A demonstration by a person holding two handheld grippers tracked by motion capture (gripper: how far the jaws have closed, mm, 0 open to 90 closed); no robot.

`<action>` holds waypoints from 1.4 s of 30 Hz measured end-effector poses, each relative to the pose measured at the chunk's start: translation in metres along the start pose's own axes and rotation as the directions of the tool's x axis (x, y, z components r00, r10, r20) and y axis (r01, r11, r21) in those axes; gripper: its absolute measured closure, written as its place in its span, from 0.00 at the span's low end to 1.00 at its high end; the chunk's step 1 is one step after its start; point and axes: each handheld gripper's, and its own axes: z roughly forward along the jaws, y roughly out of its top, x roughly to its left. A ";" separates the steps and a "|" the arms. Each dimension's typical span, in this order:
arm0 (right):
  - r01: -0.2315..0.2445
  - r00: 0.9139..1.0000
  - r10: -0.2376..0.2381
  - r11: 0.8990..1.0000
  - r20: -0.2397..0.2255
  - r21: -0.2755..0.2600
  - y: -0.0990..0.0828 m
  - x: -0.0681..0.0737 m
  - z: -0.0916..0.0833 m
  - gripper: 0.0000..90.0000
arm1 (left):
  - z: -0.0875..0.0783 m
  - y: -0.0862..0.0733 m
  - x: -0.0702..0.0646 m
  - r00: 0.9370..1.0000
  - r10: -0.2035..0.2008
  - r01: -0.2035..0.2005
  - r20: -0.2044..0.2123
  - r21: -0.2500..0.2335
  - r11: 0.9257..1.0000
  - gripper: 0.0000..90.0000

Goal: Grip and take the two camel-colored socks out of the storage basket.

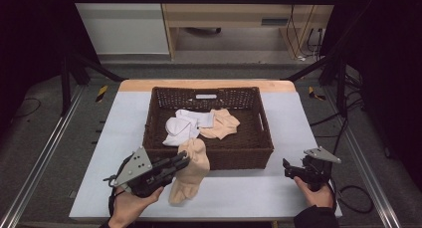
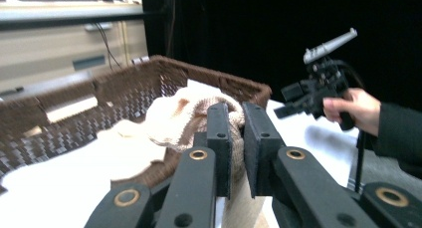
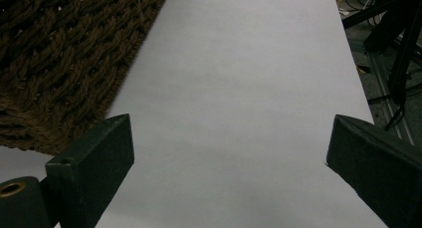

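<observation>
Peach sock (image 1: 190,171) hangs pinched in the left gripper (image 1: 183,161) over the basket's (image 1: 217,156) near rim – a thin hold could slip and drop it on the table (image 1: 249,193) – while the right gripper (image 1: 287,167) waits, jaws wide, holding nothing.

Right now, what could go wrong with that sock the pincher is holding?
The left gripper pinches the beige sock only near its top, so it might slip out. The sock dangles across the wicker basket's front rim and down to the table; pulling could snag the weave or drag the basket. The right gripper is open, off to the side, and not steadying the basket.
</observation>
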 end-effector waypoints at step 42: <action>0.007 1.000 -0.007 1.000 0.004 0.018 -0.002 0.000 0.002 0.05 | -0.015 -0.083 0.045 0.971 -0.091 0.139 -0.222 0.211 0.967 0.42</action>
